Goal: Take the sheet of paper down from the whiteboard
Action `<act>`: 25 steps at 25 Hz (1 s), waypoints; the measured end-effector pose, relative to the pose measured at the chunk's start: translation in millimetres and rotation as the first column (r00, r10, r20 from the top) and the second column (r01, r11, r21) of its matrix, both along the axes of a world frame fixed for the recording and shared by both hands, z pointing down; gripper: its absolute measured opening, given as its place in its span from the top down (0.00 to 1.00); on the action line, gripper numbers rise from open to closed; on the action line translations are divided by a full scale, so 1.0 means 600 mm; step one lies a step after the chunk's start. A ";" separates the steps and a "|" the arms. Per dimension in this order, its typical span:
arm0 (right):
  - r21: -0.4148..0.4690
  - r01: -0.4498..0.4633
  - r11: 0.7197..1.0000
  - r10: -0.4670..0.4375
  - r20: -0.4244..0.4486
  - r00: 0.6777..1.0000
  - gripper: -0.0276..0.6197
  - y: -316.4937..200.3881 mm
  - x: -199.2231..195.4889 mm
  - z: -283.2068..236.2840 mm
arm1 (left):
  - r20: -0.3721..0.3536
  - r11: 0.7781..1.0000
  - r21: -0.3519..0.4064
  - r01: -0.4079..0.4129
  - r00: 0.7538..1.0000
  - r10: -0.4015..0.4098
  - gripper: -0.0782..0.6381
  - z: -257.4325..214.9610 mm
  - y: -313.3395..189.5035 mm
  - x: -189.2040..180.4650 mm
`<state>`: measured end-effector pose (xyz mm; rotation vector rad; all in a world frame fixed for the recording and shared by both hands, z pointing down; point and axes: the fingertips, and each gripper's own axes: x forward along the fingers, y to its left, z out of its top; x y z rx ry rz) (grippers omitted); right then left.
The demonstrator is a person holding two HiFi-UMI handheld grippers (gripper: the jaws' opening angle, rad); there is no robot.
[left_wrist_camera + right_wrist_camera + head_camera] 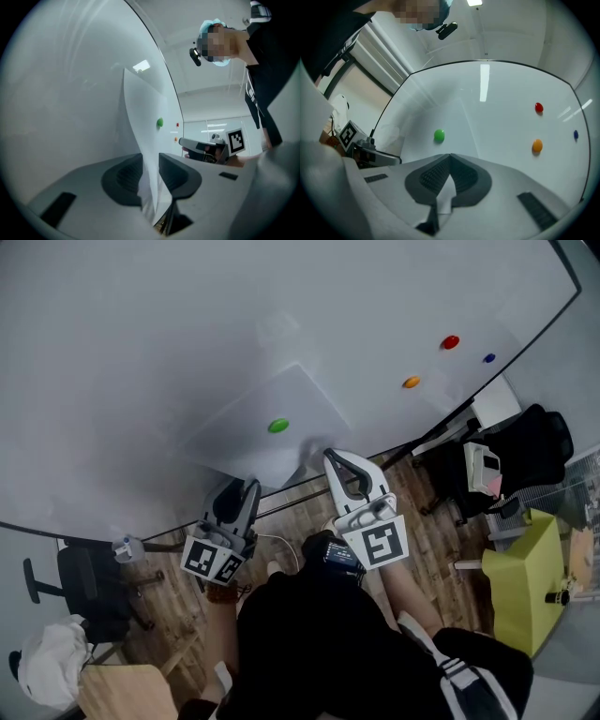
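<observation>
The whiteboard fills the space ahead of and above both claws. The sheet of paper is pinned to it by one green magnet, and its lower part is lifted off the board toward the claws.

Step in hand, as judged: the grip on the sheet's bottom edge is being secured before it is pulled free. The sheet is not yet down, since the magnet is on it.

Right claw: the jaws are closed tip to tip, with a corner of the sheet pinched between the pads. The rest of the sheet runs up and away from the tips, and the magnet sits just above and slightly left of them on the board.

Left claw: the jaws are seen narrowly apart with the sheet's edge standing between them. The pads are not seen to press on it, so no firm hold is read here. From this claw the sheet rises edge-on, and the magnet is up and to the right, well beyond the tips.

Next move, prob.: the left jaws need closing on the edge. The sheet then needs drawing down and out from under the magnet, with both sides pulled evenly — one-sided tension could tear or crease it. With both claws occupied the magnet can't be lifted off separately, so a steady slide is called for.

The red, orange & blue magnets lie well right of the right claw and clear of the sheet.
</observation>
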<state>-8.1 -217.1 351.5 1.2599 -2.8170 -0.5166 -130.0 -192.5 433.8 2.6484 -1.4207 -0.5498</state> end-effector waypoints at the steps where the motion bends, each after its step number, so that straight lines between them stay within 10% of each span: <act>1: 0.000 0.001 1.000 -0.001 0.000 1.000 0.96 0.000 -0.001 0.001 | -0.008 1.000 0.005 -0.006 1.000 0.006 0.74 0.003 0.000 0.000; 9: 0.004 0.016 1.000 -0.016 -0.004 1.000 0.96 -0.001 -0.008 -0.001 | -0.128 0.995 0.060 -0.081 0.988 0.088 0.74 0.010 -0.006 0.000; 25: -0.001 0.042 0.999 -0.042 0.007 0.999 0.96 -0.001 -0.025 0.000 | -0.073 0.995 0.081 -0.065 0.995 0.071 0.75 0.037 -0.032 0.002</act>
